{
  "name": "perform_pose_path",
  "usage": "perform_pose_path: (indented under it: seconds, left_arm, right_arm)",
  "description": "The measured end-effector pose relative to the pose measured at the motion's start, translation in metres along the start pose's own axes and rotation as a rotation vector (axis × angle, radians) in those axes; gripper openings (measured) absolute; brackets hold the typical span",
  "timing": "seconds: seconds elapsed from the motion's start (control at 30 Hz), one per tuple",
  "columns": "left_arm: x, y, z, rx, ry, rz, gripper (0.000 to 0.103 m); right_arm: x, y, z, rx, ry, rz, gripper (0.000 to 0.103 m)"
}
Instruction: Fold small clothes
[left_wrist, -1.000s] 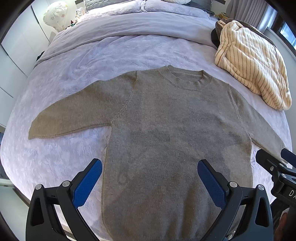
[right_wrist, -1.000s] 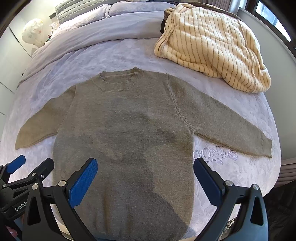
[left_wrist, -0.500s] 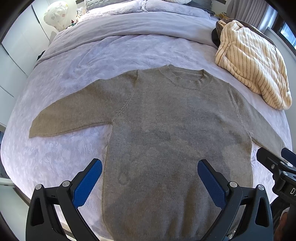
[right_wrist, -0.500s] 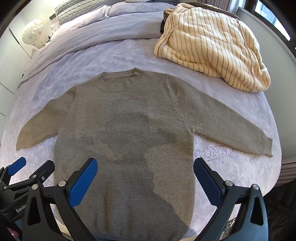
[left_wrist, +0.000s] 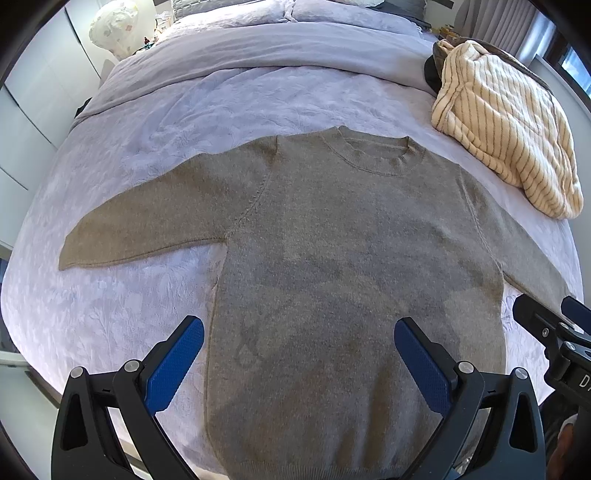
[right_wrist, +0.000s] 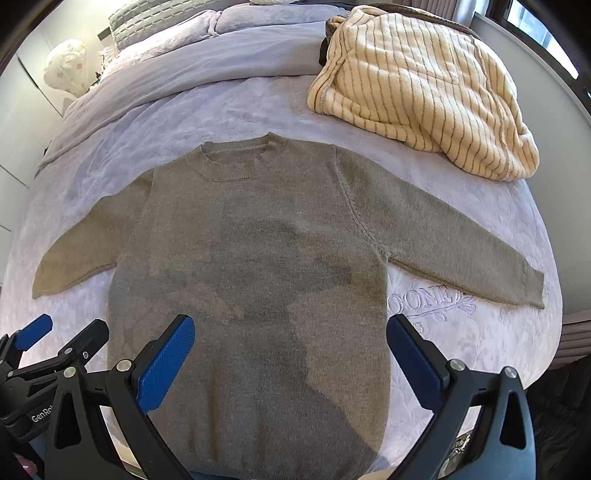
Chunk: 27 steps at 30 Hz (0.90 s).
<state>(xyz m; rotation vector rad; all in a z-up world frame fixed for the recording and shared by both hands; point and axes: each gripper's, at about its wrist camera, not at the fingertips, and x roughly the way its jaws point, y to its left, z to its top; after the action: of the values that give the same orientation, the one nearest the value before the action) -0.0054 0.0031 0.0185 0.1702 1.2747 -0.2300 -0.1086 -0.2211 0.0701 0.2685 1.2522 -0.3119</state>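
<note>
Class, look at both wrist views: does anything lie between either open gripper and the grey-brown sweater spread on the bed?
Nothing visible does. The left gripper and right gripper hang open over the sweater, whose body and sleeves lie bare. The striped blanket sits apart, beyond its shoulder.

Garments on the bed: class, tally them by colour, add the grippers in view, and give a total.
Grey-brown garments: 1, the sweater laid flat, sleeves spread.
Cream striped garments: 1, the striped top heaped at the bed's far right.
Grippers: 2, the left gripper and the right gripper, both with fingers open and empty.
Total: 4.
</note>
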Motion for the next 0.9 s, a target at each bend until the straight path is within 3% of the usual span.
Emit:
perform_pose_path:
  seconds: [0.9]
  left_arm:
    - [0.0001,-0.0016,-0.0058,-0.005,0.003,-0.004,0.103]
  right_arm:
    - [-0.0001,0.0012,-0.0017,0.002,0.012,0.001,0.103]
